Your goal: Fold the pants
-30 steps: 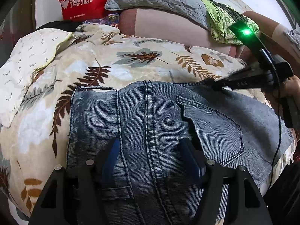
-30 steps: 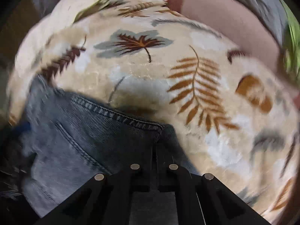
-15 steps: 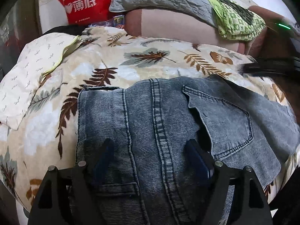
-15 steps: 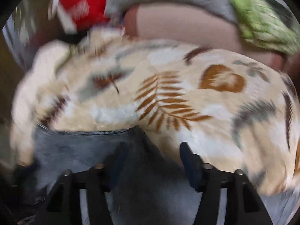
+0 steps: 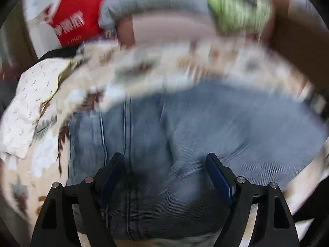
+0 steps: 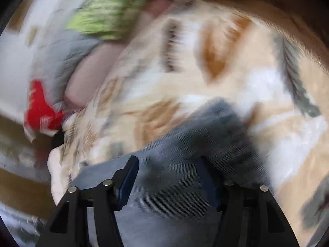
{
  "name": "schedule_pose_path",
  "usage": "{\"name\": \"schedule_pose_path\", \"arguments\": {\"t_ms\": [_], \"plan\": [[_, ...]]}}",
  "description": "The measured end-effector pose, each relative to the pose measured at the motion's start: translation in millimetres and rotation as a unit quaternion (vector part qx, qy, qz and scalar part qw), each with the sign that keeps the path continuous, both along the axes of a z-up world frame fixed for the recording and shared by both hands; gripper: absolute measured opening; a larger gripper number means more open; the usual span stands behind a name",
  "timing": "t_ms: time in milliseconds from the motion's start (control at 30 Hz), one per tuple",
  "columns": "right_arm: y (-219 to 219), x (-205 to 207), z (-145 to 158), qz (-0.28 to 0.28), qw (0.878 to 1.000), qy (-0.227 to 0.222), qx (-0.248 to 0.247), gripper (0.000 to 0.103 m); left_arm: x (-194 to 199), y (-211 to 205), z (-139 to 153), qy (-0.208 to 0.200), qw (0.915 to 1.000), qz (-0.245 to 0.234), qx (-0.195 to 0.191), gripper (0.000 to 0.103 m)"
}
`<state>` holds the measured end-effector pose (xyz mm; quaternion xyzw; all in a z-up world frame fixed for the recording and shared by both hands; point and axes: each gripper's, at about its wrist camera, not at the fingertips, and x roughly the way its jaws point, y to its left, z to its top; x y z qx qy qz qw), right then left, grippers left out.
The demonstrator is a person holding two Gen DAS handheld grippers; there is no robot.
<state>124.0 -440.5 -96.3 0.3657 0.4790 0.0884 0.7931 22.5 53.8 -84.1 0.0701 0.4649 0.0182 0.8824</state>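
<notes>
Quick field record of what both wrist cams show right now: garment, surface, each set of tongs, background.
garment: jeans, spread on the leaf-print blanket
left tongs: opening, over denim, pads clear of it
right tongs: closing, denim between the jaws, no grip seen
background: red bag, green cloth
image: both views blurred

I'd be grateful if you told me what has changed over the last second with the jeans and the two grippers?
The right hand-held gripper, shut on the jeans' edge a second ago, let go, swung away across the leaf-print blanket and is closing again, pads not pressing. The left hand-held gripper is opening wider above the denim. The jeans remain spread on the blanket.
</notes>
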Motion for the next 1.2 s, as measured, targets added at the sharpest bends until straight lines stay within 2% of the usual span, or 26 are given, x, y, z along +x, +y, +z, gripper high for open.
{"name": "schedule_pose_path", "arguments": {"t_ms": [33, 67, 100, 167, 233, 300, 400, 500, 600, 733, 900, 1000, 1200], "plan": [[-7.5, 0.3, 0.8, -0.009, 1.000, -0.012, 0.017, 0.053, -2.7, 4.9, -4.8, -0.021, 0.9998, -0.004, -0.002, 0.092], [-11.0, 0.0, 6.6, -0.016, 1.000, -0.011, 0.020, 0.054, -3.9, 8.3, -4.1, -0.025, 0.9997, 0.001, -0.006, 0.095], [-10.6, -2.9, 16.0, -0.015, 1.000, -0.013, 0.000, 0.056, -3.1, 12.8, 0.0, -0.013, 0.9995, 0.014, -0.024, 0.094], [-8.7, -15.4, 35.3, 0.001, 0.999, -0.041, -0.022, 0.056, -3.6, 13.5, 8.7, -0.012, 0.9990, 0.027, -0.033, 0.094], [-11.1, -44.9, 54.9, 0.009, 0.998, -0.067, -0.015, 0.058, -7.6, 9.4, 19.3, -0.028, 0.9988, 0.026, -0.032, 0.094], [-22.7, -74.5, 63.4, -0.022, 0.997, -0.070, -0.010, 0.059, -12.2, 0.8, 30.8, -0.047, 0.9979, 0.016, -0.042, 0.094], [-47.9, -128.3, 57.1, -0.079, 0.995, -0.050, 0.033, 0.059, -10.7, -17.6, 47.2, -0.067, 0.9948, -0.002, -0.077, 0.094], [-55.2, -148.0, 34.2, -0.093, 0.994, -0.002, 0.060, 0.059, 0.2, -40.3, 55.1, -0.064, 0.9905, -0.024, -0.120, 0.094], [-57.5, -146.5, 14.9, -0.104, 0.992, 0.024, 0.071, 0.059, 9.6, -63.3, 56.2, -0.050, 0.9872, -0.041, -0.146, 0.094], [-64.3, -133.6, -8.1, -0.127, 0.985, 0.046, 0.111, 0.059, 14.5, -93.9, 52.2, -0.031, 0.9840, -0.057, -0.166, 0.094], [-64.6, -122.6, -14.2, -0.145, 0.982, 0.053, 0.106, 0.057, 24.3, -126.5, 48.2, -0.005, 0.9804, -0.065, -0.186, 0.094], [-67.1, -127.0, -15.2, -0.161, 0.979, 0.055, 0.114, 0.053, 33.9, -148.1, 48.8, 0.000, 0.9798, -0.070, -0.187, 0.094], [-65.9, -128.1, -13.1, -0.171, 0.978, 0.058, 0.103, 0.055, 56.9, -195.9, 34.3, 0.027, 0.9826, -0.078, -0.166, 0.094]]}}
